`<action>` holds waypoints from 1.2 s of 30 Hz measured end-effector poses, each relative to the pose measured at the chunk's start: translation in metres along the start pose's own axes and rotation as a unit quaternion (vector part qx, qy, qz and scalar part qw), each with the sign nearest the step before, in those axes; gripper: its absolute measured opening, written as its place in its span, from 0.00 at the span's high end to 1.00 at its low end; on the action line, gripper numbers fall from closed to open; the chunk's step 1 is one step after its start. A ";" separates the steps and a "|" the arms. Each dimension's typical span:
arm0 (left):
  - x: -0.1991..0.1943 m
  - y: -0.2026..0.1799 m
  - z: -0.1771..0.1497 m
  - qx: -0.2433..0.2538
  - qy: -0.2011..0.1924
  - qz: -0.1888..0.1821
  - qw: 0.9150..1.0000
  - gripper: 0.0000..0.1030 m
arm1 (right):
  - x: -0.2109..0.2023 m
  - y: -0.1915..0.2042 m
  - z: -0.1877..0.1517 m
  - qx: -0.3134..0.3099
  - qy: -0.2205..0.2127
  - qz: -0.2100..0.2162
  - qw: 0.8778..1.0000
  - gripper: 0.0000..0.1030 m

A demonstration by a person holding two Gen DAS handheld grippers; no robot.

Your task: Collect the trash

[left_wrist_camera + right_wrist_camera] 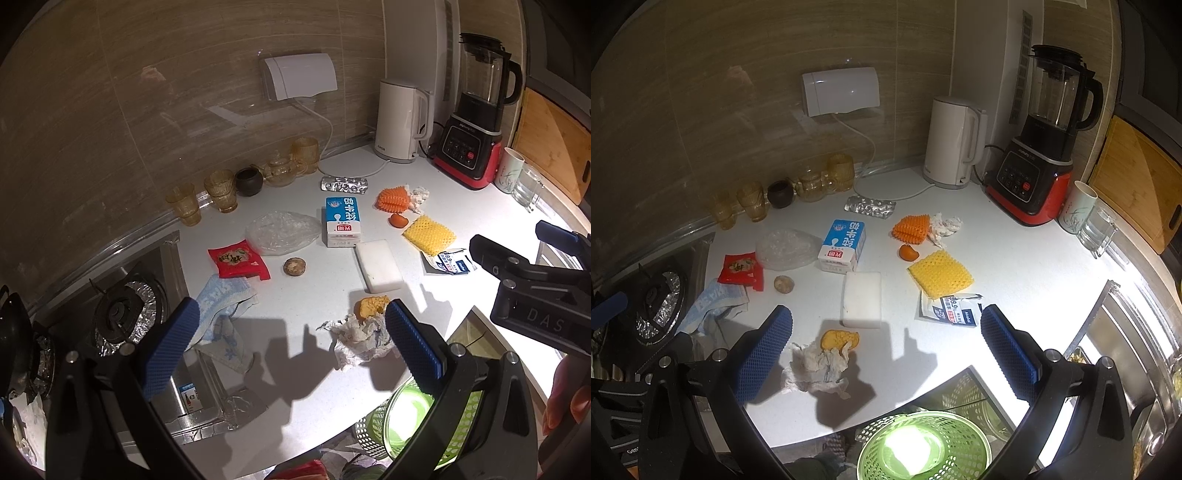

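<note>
Trash is shown scattered over the white desk (pixel 1015 258), the nearest piece being a crumpled tissue (pixel 816 367) lying against an orange peel (pixel 836 339) close to the front edge, above the green basket (pixel 923 446). Both the left gripper (pixel 291 347) and the right gripper (pixel 886 354) are held above the desk with jaws wide and empty. The tissue is judged light, soft and compressible, best pinched across its bunched middle; the milk carton (pixel 844 245) is judged stiffer, best gripped across its flat sides.
</note>
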State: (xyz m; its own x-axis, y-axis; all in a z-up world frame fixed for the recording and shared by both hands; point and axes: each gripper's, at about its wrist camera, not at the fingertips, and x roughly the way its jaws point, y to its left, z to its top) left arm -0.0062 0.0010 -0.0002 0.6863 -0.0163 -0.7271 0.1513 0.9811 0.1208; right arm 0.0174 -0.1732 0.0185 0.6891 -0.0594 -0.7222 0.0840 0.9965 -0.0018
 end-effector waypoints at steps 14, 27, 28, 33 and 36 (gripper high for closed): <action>0.000 0.001 0.000 -0.001 0.001 -0.001 1.000 0.06 | 0.002 -0.001 -0.002 -0.001 0.001 0.000 1.000 0.02; 0.000 0.002 -0.001 -0.001 0.000 -0.002 1.000 0.06 | 0.002 -0.001 -0.002 -0.001 0.001 -0.001 1.000 0.02; 0.000 0.002 -0.001 -0.001 0.001 -0.003 1.000 0.06 | 0.002 0.000 -0.001 -0.002 0.002 -0.002 1.000 0.02; 0.000 0.002 -0.001 -0.002 0.001 -0.003 1.000 0.06 | 0.002 0.000 -0.001 -0.001 0.002 -0.002 1.000 0.02; -0.002 0.002 -0.002 -0.002 0.000 -0.002 1.000 0.06 | 0.002 0.000 -0.001 -0.001 0.002 -0.002 1.000 0.02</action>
State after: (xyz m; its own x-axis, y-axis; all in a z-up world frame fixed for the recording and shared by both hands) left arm -0.0085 0.0036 0.0004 0.6857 -0.0206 -0.7276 0.1521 0.9816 0.1155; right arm 0.0180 -0.1733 0.0162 0.6862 -0.0633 -0.7247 0.0850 0.9964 -0.0065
